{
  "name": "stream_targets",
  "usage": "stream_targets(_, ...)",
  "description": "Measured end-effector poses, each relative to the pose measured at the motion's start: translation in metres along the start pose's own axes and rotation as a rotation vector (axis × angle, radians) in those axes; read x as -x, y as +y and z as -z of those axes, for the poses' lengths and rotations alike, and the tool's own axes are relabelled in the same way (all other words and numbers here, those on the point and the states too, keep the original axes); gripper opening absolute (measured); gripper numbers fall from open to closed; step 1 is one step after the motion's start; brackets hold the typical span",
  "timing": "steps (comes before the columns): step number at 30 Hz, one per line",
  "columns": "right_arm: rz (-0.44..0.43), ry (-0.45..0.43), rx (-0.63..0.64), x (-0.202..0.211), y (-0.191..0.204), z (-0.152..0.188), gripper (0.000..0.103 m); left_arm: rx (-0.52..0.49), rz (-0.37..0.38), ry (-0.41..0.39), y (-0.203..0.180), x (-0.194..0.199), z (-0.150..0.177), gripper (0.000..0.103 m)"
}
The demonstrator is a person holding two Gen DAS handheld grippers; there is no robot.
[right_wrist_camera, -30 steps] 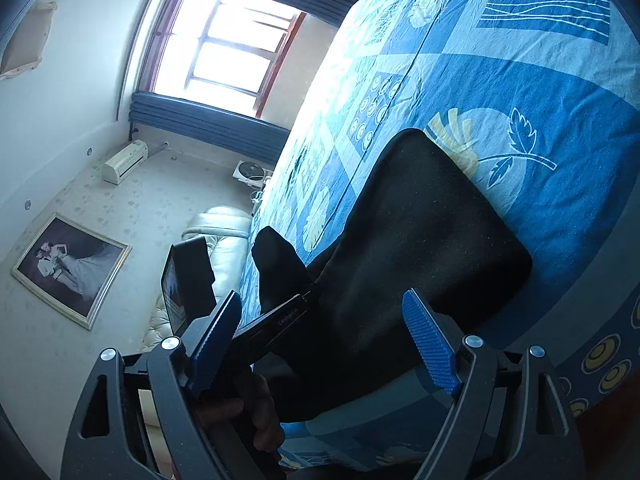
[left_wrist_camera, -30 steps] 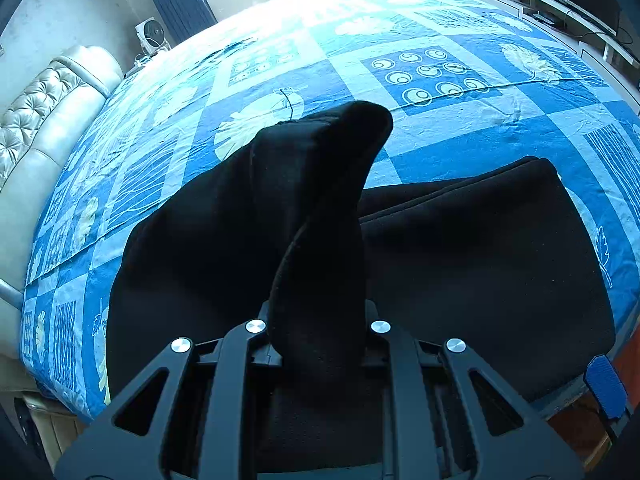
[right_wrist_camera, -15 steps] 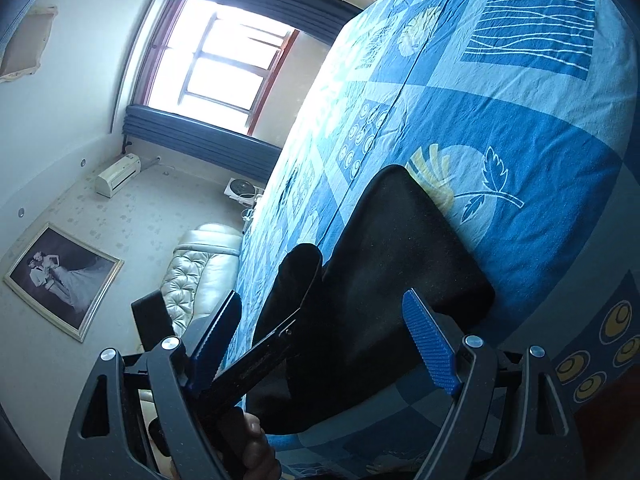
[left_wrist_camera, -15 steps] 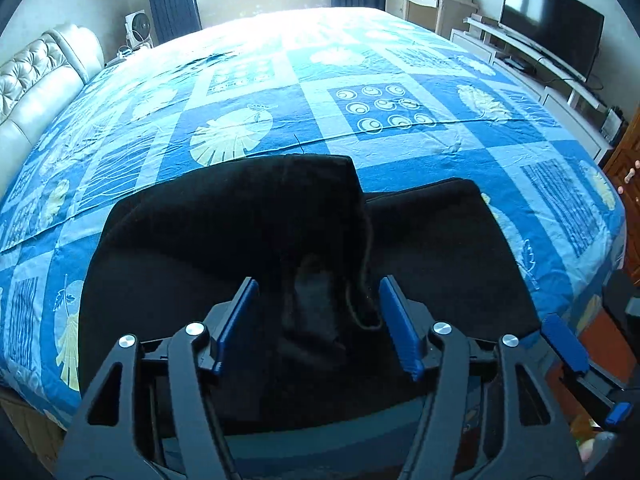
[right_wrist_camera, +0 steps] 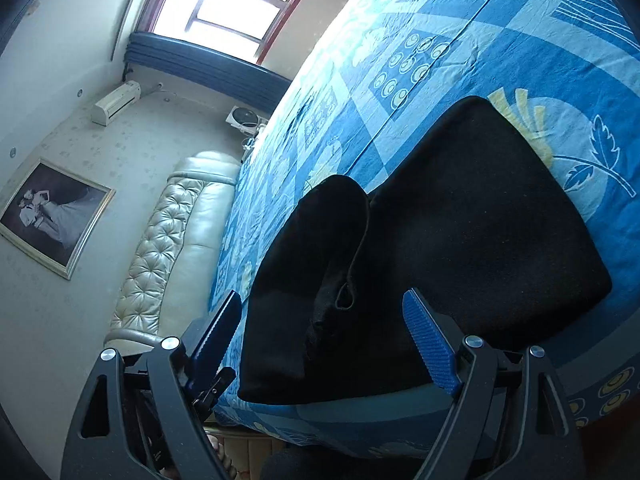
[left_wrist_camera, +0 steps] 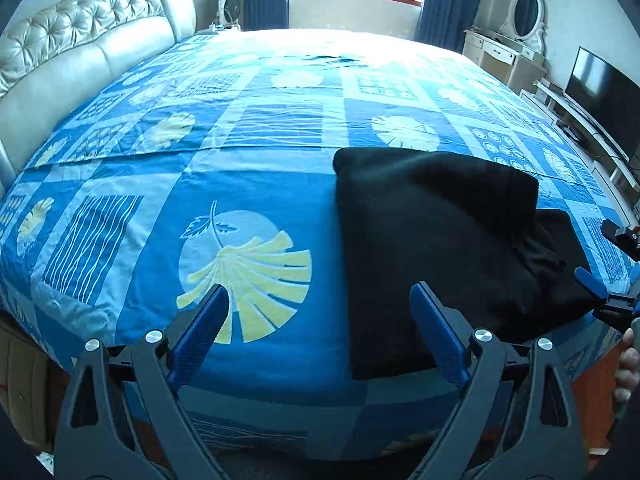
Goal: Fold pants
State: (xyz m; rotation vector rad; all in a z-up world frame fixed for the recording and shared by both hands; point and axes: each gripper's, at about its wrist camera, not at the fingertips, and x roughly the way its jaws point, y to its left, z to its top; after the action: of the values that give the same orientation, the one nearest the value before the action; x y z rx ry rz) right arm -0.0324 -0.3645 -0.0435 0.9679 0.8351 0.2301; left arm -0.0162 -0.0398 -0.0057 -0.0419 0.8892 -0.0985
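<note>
1. Your left tool (left_wrist_camera: 318,334) has its blue pads spread wide with nothing between them; the jaws have just been opening, and only bedspread shows in the gap.
2. Your right tool (right_wrist_camera: 324,346) is spread wide too. The near edge of the pants lies in the gap, but neither pad presses on the cloth.
3. The pants (left_wrist_camera: 444,256) are black and lie folded on the bed (left_wrist_camera: 240,152) at its near edge, to the right of your left tool. One folded layer sits on top of another, with loose rumpled cloth at the right end.
4. Around the bed, the left view gives you a tufted headboard (left_wrist_camera: 80,40) at far left, a small fan (left_wrist_camera: 230,10) and blue curtains by the window at the far end, and a white dresser with an oval mirror (left_wrist_camera: 524,10) and a dark television (left_wrist_camera: 604,88) on the right.
5. Nothing lies on the bedspread between your left tool and the pants.
6. Only the left view shows the right tool's blue tip and a hand (left_wrist_camera: 628,364) at its right edge.
7. Only the right view shows a framed picture (right_wrist_camera: 52,216) and a wall air conditioner (right_wrist_camera: 116,102), and the raised fold (right_wrist_camera: 320,248) of the pants with its open hem.
</note>
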Motion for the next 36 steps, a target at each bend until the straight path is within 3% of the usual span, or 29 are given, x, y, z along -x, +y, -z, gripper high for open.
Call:
stream_targets(5,0.055,0.100,0.029,-0.041,0.009,-0.012,0.082,0.047,-0.008,0.031,0.030,-0.007,0.005,0.092)
stream_targets(9,0.032,0.207,0.041,-0.071,0.018,-0.011,0.082,0.056,0.013,0.019,0.031,-0.003,0.001,0.092)
stream_targets(10,0.043,0.224,0.048,-0.076,0.019,-0.009,0.078,0.050,0.016,0.019,0.030,-0.003,0.002,0.092)
stream_targets(11,0.064,0.239,0.057,-0.080,0.020,-0.006,0.061,0.042,0.016,0.020,0.029,-0.004,0.002,0.092)
stream_targets(14,0.115,0.271,0.079,-0.088,0.022,-0.002,0.029,0.019,0.007,0.029,0.027,-0.007,0.004,0.092)
stream_targets(17,0.093,0.258,0.093,-0.079,0.030,0.000,0.018,0.031,0.014,0.045,0.031,-0.010,0.005,0.092)
stream_targets(22,-0.015,0.182,0.125,-0.040,0.059,-0.014,0.014,0.069,0.024,0.051,0.039,-0.012,0.005,0.092)
stream_targets(26,-0.054,0.131,0.173,-0.006,0.079,-0.031,0.013,0.070,0.027,0.061,0.038,-0.013,0.007,0.092)
stream_targets(31,-0.026,0.070,0.191,0.034,0.075,-0.053,0.013,0.044,0.044,0.064,0.030,-0.012,0.010,0.092)
stream_targets(36,0.045,0.052,0.153,0.051,0.039,-0.067,0.013,0.017,0.064,0.066,0.021,-0.010,0.013,0.092)
